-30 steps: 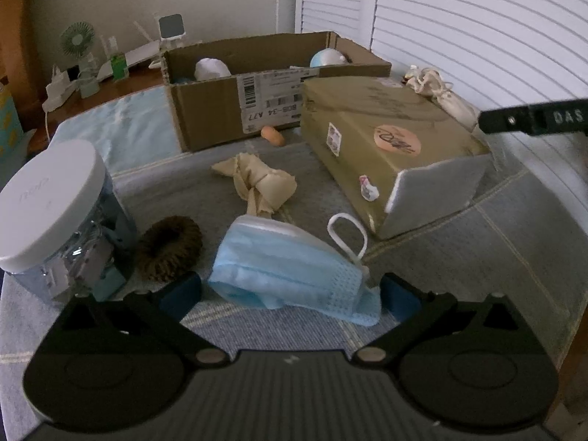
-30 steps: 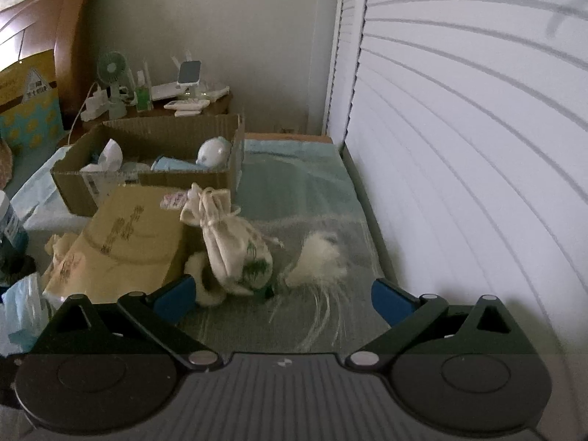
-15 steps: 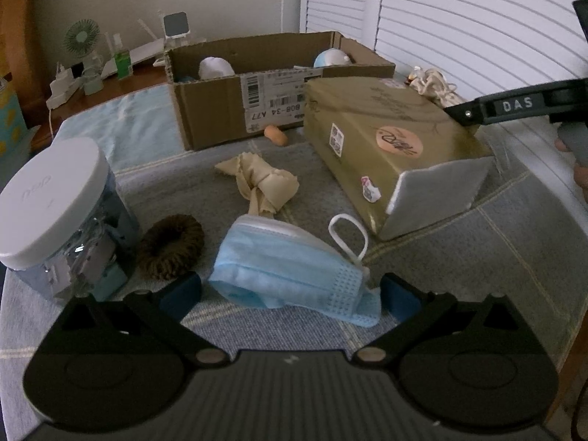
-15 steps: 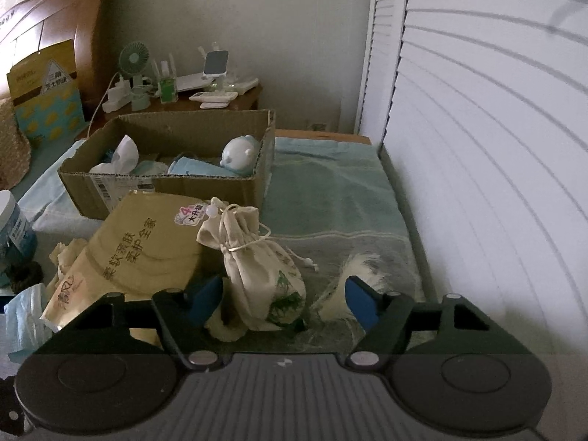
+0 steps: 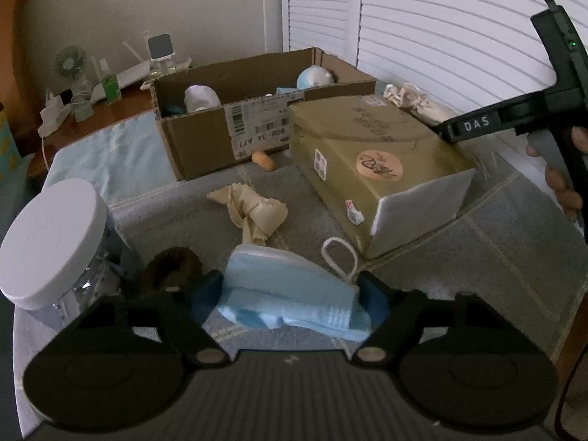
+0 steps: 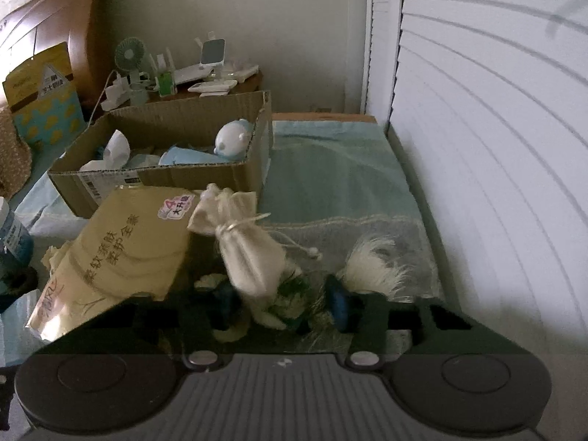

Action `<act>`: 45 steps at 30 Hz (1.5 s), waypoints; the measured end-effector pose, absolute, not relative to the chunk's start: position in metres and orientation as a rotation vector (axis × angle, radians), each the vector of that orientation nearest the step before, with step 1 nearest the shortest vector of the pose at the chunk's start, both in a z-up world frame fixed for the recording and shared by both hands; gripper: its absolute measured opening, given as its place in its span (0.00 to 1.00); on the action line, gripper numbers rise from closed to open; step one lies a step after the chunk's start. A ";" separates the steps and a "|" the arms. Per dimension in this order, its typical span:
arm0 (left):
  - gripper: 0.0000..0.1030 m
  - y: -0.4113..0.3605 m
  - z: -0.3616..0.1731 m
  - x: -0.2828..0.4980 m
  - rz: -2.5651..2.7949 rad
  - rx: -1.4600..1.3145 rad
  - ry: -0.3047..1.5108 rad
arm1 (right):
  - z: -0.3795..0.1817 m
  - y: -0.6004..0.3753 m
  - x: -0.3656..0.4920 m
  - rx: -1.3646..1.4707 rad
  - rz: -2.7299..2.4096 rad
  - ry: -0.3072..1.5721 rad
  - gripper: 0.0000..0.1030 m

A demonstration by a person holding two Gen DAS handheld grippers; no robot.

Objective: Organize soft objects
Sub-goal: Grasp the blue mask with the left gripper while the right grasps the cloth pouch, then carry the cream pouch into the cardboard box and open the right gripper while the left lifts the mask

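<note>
A blue face mask [image 5: 290, 286] lies on the grey cover between the pads of my left gripper [image 5: 288, 297]. Its jaws are closing, and both pads press the mask's ends so that it bunches up. In the right wrist view a cream drawstring pouch [image 6: 250, 253] leans against a gold tissue pack [image 6: 125, 250]. My right gripper [image 6: 283, 303] straddles the pouch's lower end with its jaws closing. The left pad touches the pouch, and a small gap shows at the right pad. An open cardboard box [image 5: 228, 136] holding soft items stands behind.
A white-lidded jar [image 5: 51, 239] and a brown scrunchie [image 5: 169, 268] sit left of the mask, with a knotted beige cloth [image 5: 253, 209] beyond it. A white fluffy tuft [image 6: 371, 268] lies right of the pouch. Louvred doors [image 6: 496, 147] close off the right. A hand grips the right gripper's handle [image 5: 566, 84].
Both grippers' jaws have narrowed. The left pads came in onto the mask's ends. The right gripper moved forward and down over the pouch, which now tilts.
</note>
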State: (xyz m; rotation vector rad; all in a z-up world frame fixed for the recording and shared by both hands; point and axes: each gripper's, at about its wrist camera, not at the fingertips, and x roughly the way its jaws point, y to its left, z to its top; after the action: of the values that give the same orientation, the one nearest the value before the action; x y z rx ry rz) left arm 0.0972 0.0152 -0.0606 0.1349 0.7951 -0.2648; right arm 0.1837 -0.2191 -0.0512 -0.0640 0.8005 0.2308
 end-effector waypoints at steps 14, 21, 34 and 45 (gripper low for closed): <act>0.50 0.016 -0.053 0.094 -0.291 0.156 0.778 | -0.029 -0.212 0.165 -0.155 0.184 0.719 0.30; 0.42 0.018 -0.038 0.088 -0.322 0.180 0.760 | -0.009 -0.211 0.155 -0.196 0.165 0.676 0.30; 0.42 0.026 -0.009 0.067 -0.362 0.208 0.686 | 0.038 -0.196 0.148 -0.298 0.170 0.581 0.30; 0.42 0.039 -0.006 0.057 -0.356 0.173 0.653 | 0.097 -0.151 0.185 -0.404 0.273 0.481 0.30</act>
State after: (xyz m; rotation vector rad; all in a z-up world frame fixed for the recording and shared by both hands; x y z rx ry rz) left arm 0.0568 0.0394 -0.0056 0.1732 0.6529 -0.3558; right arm 0.1854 -0.1507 0.0974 -0.4036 0.4807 0.2733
